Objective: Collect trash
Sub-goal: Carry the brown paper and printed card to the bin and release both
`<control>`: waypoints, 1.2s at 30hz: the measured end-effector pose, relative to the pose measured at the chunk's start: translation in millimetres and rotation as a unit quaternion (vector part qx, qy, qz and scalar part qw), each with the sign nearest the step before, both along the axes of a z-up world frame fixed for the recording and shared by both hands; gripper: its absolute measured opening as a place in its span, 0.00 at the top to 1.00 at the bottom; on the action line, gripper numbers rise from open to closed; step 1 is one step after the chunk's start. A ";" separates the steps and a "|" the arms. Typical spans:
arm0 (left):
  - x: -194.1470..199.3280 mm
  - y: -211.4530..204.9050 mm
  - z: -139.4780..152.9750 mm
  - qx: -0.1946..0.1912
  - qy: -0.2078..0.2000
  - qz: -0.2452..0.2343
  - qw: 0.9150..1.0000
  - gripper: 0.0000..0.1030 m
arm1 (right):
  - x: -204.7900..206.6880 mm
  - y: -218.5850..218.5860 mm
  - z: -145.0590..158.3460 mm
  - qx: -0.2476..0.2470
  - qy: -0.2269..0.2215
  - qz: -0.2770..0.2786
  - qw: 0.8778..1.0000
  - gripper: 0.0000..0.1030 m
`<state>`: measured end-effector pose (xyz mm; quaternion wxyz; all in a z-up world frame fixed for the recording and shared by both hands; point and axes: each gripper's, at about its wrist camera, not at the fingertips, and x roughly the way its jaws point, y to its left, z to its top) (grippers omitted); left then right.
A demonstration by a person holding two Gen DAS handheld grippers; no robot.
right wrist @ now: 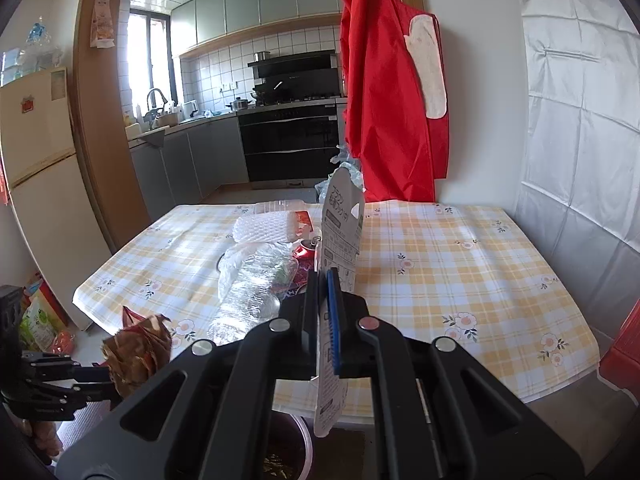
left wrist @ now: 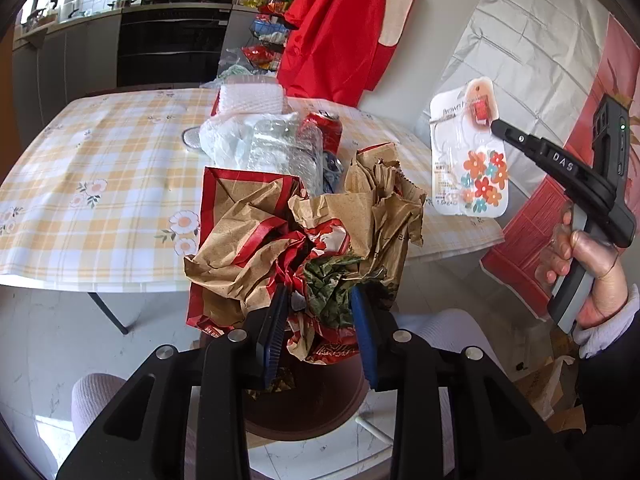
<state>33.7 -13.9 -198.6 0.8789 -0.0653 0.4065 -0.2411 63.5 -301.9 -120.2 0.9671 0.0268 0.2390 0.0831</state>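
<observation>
My left hand-held gripper (left wrist: 316, 320) pinches crumpled paper bag (left wrist: 296, 236) above the bin (left wrist: 304, 412); right hand-held gripper (right wrist: 323, 280) clamps blister card (right wrist: 342, 224), past the table (right wrist: 460, 272) edge.

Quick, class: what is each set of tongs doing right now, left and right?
Left tongs: closed on the crumpled paper bag, above the bin.
Right tongs: closed on the flat packaging card.

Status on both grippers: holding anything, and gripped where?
Left gripper is shut on the crumpled paper bag, pinching its lower crumpled folds. Right gripper is shut on the blister card, clamped edge-on at one side edge.
</observation>
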 end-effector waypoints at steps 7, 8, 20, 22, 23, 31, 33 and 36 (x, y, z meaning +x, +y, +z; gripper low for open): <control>1.8 -12.0 -9.3 0.003 0.011 -0.010 1.000 0.60 | -15.5 3.6 5.7 0.006 -0.003 0.015 1.000 0.92; 3.7 -12.5 -10.5 0.004 0.011 -0.010 1.000 0.59 | -16.8 4.0 7.1 0.006 -0.003 0.017 1.000 0.92; 8.5 28.8 17.4 0.011 -0.046 0.085 0.995 0.25 | -21.3 29.7 9.4 0.008 -0.002 0.054 0.999 0.92; 6.1 41.1 29.0 0.021 -0.069 0.121 0.990 0.08 | -20.8 35.7 7.9 0.008 0.003 0.063 0.998 0.92; 4.4 47.5 34.7 0.022 -0.078 0.140 0.987 0.06 | -20.8 39.2 7.1 0.008 0.006 0.067 0.998 0.92; 0.8 90.1 55.7 0.036 -0.099 0.221 0.969 0.06 | -27.5 76.1 -5.0 0.007 0.038 0.119 0.992 0.92; -0.5 97.4 54.1 0.034 -0.094 0.229 0.968 0.06 | -29.9 85.8 -8.4 0.006 0.046 0.131 0.990 0.92; -3.1 105.2 49.8 0.027 -0.086 0.235 0.968 0.06 | -32.8 98.1 -12.5 0.001 0.057 0.146 0.988 0.92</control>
